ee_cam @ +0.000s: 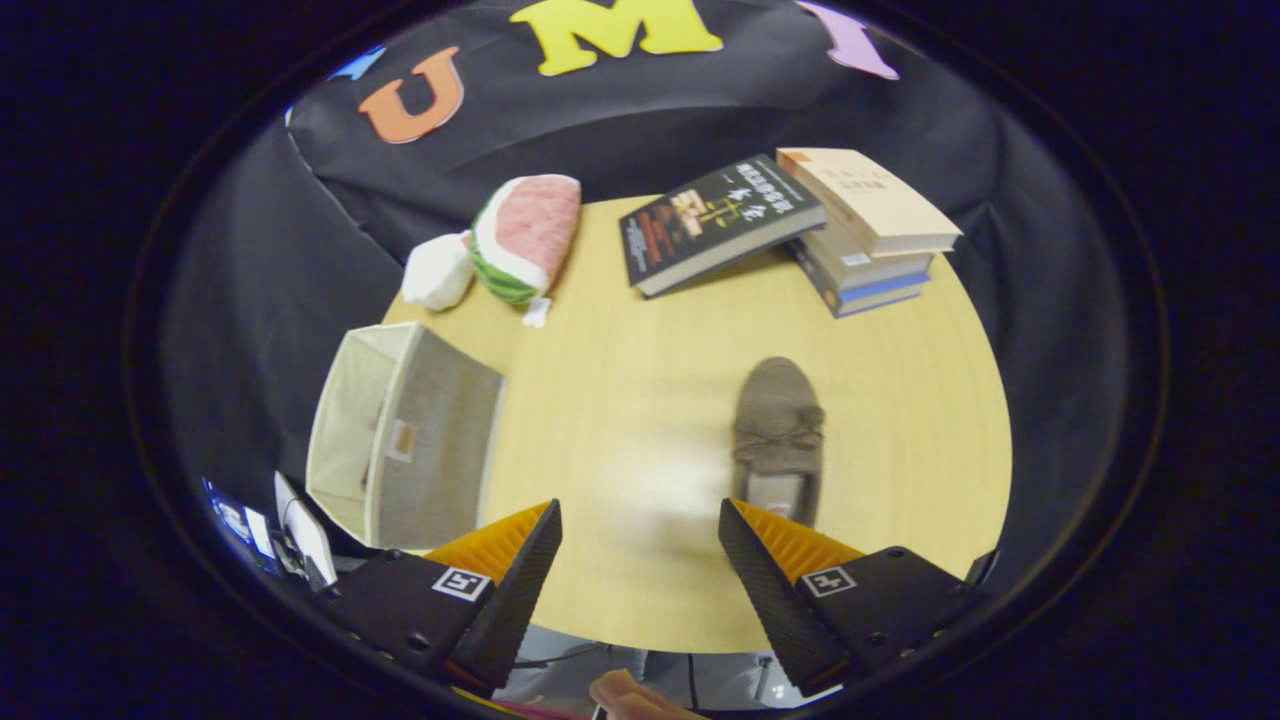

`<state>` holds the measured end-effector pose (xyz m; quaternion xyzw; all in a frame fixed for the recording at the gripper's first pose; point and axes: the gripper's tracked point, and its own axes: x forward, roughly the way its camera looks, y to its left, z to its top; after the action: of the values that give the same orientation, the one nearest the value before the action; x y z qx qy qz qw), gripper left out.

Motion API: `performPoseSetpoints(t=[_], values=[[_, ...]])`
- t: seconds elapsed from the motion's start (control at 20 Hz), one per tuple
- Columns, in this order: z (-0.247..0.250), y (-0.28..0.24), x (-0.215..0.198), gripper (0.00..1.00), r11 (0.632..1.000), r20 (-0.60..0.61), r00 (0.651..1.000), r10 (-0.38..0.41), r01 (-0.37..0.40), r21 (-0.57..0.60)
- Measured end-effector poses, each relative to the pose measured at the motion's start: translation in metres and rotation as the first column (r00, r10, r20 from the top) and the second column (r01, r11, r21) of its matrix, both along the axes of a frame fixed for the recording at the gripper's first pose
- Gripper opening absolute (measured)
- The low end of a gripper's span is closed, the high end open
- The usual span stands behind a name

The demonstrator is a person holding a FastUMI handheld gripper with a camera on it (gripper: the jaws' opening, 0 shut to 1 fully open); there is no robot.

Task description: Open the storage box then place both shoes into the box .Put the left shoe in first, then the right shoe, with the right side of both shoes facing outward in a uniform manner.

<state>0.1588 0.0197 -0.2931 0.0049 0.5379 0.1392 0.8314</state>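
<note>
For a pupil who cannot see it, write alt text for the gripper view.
The open gripper hangs empty above a round wooden table, a brown shoe just beyond one finger. A fabric storage box lies tipped on its side beyond the other finger; further off are a watermelon-slice plush and a stack of books.

Wooden table [640, 400] with box [405, 435], shoe [778, 432], books [790, 225], seemingly plush melon slice [525, 238].
</note>
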Motion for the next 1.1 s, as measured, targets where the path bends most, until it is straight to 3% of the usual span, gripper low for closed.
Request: performPoseSetpoints(t=[0.3,0.65,0.8,0.9,1.1], values=[[-0.058,-0.084,0.031,0.97,0.990,-0.015,1.000,-0.005,0.003,-0.143],[-0.108,-0.120,0.049,0.98,0.970,-0.030,0.998,-0.053,0.044,-0.238],[-0.119,-0.113,0.050,0.97,0.978,-0.050,0.997,-0.052,0.041,-0.202],[-0.123,-0.099,0.048,0.79,0.990,-0.077,0.996,-0.053,0.042,-0.135],[-0.122,-0.082,0.047,0.30,0.996,-0.084,0.996,-0.041,0.034,-0.083]])
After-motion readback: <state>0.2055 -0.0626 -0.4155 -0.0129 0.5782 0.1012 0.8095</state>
